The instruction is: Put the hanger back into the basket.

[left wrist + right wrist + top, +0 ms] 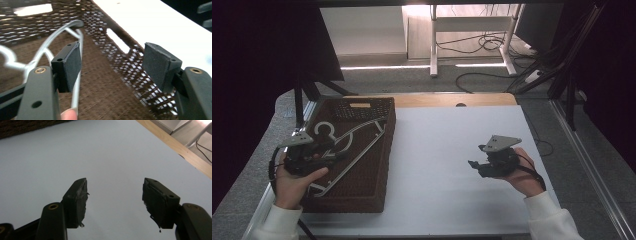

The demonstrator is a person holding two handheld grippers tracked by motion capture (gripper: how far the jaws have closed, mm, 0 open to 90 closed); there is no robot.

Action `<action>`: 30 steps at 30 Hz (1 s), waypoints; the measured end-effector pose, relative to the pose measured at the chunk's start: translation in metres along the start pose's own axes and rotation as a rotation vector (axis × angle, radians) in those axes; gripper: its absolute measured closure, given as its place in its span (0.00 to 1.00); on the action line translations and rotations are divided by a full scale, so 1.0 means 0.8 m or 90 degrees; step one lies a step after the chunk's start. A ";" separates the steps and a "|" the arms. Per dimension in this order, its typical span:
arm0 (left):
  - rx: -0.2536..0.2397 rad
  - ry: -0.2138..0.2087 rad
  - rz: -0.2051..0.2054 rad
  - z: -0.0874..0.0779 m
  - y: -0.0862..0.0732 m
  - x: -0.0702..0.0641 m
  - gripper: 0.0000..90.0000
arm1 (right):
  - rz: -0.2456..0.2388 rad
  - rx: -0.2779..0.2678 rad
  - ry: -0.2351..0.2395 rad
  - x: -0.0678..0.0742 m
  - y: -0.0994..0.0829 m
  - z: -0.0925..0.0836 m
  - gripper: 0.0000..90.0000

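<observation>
L gripper (319,156) hangs over the brown woven basket (377,175) at the surface's left side, jaws spread w/ one pad next to the white wire hanger (76,82) lying inside, not pinching it. R gripper (479,162) is held above the bare white surface (437,165), well apart from the basket, jaws spread, nothing between them.

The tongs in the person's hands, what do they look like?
Both tongs, left and right, are black. Each carries a grey three-cornered plate on top and trails a black cable. Their jaws end in flat dark pads beside brass-coloured rivets. The person wears white sleeves.
</observation>
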State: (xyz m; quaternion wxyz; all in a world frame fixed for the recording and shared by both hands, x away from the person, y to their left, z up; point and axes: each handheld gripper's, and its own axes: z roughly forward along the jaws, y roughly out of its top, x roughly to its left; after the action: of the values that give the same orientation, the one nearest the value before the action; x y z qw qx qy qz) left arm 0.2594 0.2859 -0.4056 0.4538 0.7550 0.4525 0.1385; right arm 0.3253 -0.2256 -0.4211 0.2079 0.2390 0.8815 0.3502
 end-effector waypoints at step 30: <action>0.012 -0.068 0.038 0.048 0.003 -0.057 0.34 | 0.122 -0.016 0.007 0.004 -0.019 -0.003 0.25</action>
State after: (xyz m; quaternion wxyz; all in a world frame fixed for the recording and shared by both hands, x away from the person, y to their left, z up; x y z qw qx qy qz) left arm 0.2594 0.2272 -0.4159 0.4655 0.7788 0.4066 0.1070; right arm 0.3178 -0.2347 -0.4309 0.1719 0.3177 0.8512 0.3808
